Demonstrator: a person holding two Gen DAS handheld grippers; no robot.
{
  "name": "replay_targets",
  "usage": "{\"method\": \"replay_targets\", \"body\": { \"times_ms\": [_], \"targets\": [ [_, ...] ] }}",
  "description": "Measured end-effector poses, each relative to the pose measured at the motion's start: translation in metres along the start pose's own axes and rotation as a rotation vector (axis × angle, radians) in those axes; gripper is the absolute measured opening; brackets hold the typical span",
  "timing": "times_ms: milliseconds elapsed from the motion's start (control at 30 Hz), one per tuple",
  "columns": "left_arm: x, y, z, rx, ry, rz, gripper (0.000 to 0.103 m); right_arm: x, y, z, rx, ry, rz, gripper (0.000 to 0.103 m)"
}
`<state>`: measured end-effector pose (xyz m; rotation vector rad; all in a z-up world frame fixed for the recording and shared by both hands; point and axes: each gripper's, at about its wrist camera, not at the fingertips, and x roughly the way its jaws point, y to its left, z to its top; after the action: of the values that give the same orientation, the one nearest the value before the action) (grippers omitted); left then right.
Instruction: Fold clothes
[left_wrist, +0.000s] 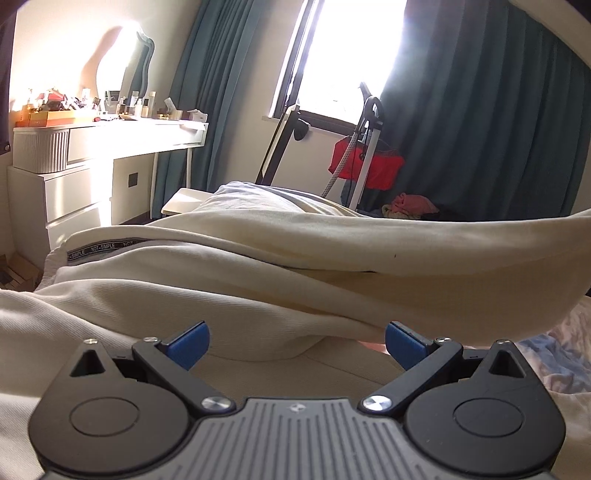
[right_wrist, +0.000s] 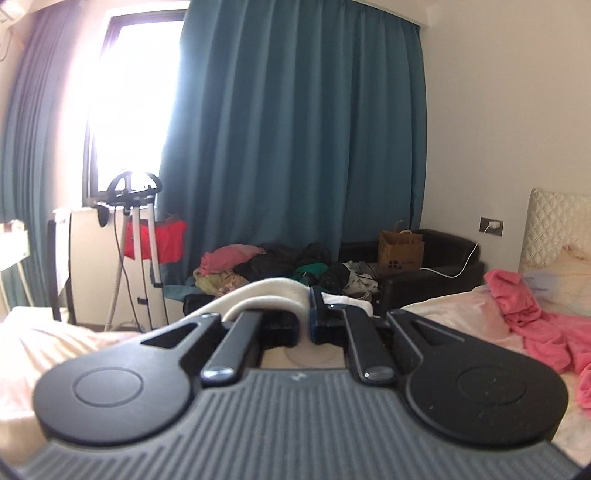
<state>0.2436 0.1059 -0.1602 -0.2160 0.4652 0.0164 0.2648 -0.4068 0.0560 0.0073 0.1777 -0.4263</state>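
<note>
The teal curtains (right_wrist: 295, 147) fill the wall behind my bed (right_wrist: 461, 314), with a bright window (left_wrist: 351, 55) glaring between them. Across the bed's near edge sprawls the cream sweatshirt (left_wrist: 258, 266) I am folding, its collar tape facing my left camera and one long fold lifted off toward the right edge of that view. A white dressing table (left_wrist: 110, 147) crowded with bottles stands past the bed's far-left corner. A pink garment (right_wrist: 535, 314) lies crumpled toward the headboard end of the bed, and a heap of dark and coloured clothes (right_wrist: 277, 266) sits on the floor under the curtains, beside a brown paper bag (right_wrist: 400, 253). A garment steamer stand (right_wrist: 135, 229) rises by the window, with a red cloth behind it.

My left claw (left_wrist: 295, 345) hangs just above the sweatshirt's body, blue pads spread wide, nothing between them. My right claw (right_wrist: 304, 314) is pinched tight on a strip of the cream fabric, raised above the bed.
</note>
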Motion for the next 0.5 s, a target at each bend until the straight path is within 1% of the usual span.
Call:
{"method": "replay_targets", "body": {
  "times_ms": [100,200,233,367,433,500],
  "targets": [
    [-0.012,-0.004,0.001,0.003,-0.022,0.021,0.102,-0.012,-0.016,-0.017,0.058,0.057,-0.015,0.009],
    [-0.021,-0.009,-0.001,0.015,-0.034,0.047,0.102,0.000,-0.019,-0.037,0.077,0.107,-0.047,0.009],
    [-0.022,-0.010,-0.001,0.016,-0.035,0.053,0.102,0.010,-0.019,-0.044,0.071,0.124,-0.055,0.009],
    [-0.012,-0.012,-0.005,0.025,-0.024,0.068,0.102,0.100,-0.010,-0.078,0.074,0.275,-0.062,0.009],
    [0.003,-0.014,-0.010,0.055,0.014,0.074,0.102,0.157,-0.003,-0.100,0.093,0.369,-0.049,0.009],
    [0.018,-0.014,-0.017,0.071,0.057,0.083,0.102,0.200,0.007,-0.120,0.096,0.434,-0.042,0.009]
  ]
}}
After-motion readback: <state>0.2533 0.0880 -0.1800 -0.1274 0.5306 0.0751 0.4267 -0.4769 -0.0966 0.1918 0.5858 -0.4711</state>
